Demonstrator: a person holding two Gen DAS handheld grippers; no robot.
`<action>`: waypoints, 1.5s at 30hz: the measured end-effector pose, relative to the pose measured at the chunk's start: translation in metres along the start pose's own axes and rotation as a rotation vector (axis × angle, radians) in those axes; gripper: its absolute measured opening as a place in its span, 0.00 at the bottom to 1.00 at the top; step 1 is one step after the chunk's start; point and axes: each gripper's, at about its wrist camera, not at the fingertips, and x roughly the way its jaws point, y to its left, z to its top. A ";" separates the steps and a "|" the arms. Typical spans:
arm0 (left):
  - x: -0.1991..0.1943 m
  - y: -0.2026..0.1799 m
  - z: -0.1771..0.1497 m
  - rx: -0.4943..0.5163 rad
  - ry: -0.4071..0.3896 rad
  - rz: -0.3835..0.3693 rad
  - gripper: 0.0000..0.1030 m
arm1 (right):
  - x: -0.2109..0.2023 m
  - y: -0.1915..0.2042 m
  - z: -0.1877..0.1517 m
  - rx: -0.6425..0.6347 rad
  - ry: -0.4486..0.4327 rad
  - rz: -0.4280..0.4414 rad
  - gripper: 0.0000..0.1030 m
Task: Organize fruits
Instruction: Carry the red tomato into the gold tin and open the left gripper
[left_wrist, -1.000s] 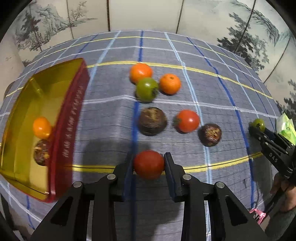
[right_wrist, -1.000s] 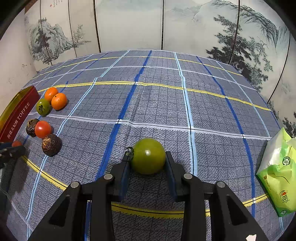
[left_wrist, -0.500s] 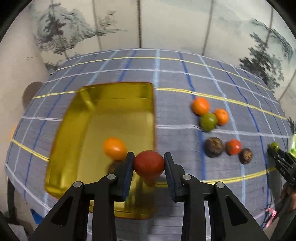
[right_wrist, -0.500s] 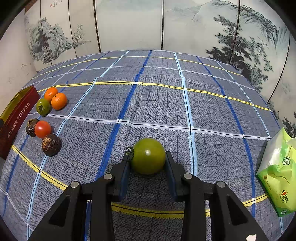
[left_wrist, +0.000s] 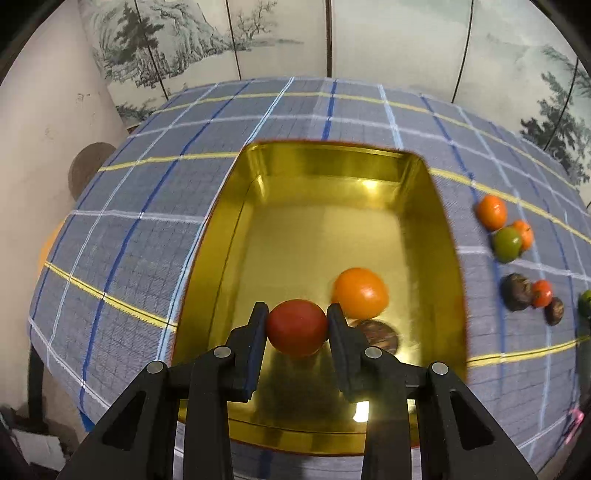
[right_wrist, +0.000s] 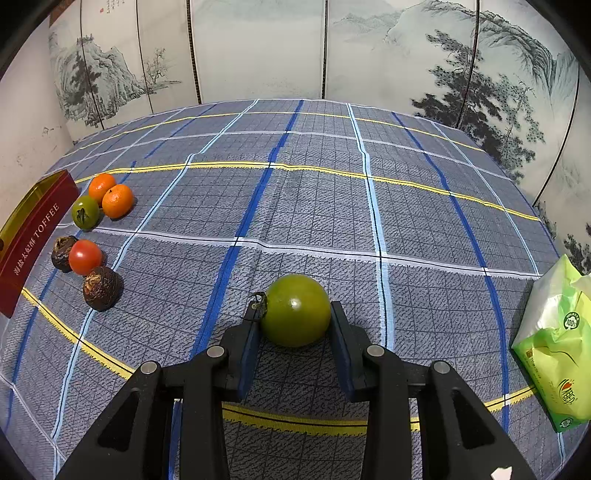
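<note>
The left tongs (left_wrist: 297, 326) are squeezing a red tomato (left_wrist: 297, 326) and hold it over the near end of a gold tin (left_wrist: 448, 236). Inside the tin sit an orange fruit (left_wrist: 360, 293) and a dark brown fruit (left_wrist: 376, 332), close to the tomato.

The right tongs (right_wrist: 295, 325) are squeezing a green tomato (right_wrist: 297, 310) with a little dry stem. It is above the blue checked cloth (right_wrist: 295, 192) on the desk.

From the right view, the tin's red side (right_wrist: 31, 240) says "TOFFEE", with some Chinese signs beside it that are too small to read. Near it on the cloth lie two oranges (right_wrist: 110, 194), a small green tomato (right_wrist: 85, 211), a small red tomato (right_wrist: 85, 256) and two brown wrinkly fruits (right_wrist: 101, 288). At the right edge lies a green packet (right_wrist: 554, 347) with "100%" in a round mark.
</note>
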 end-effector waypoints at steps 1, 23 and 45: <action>0.005 0.004 -0.002 0.003 0.011 0.010 0.33 | 0.000 0.000 0.000 0.001 0.000 0.001 0.32; 0.026 0.014 -0.018 0.097 0.059 0.037 0.33 | 0.000 0.001 0.000 -0.001 0.000 -0.001 0.32; 0.007 0.019 -0.014 0.060 -0.012 0.021 0.43 | -0.002 -0.003 0.000 0.009 -0.001 -0.001 0.32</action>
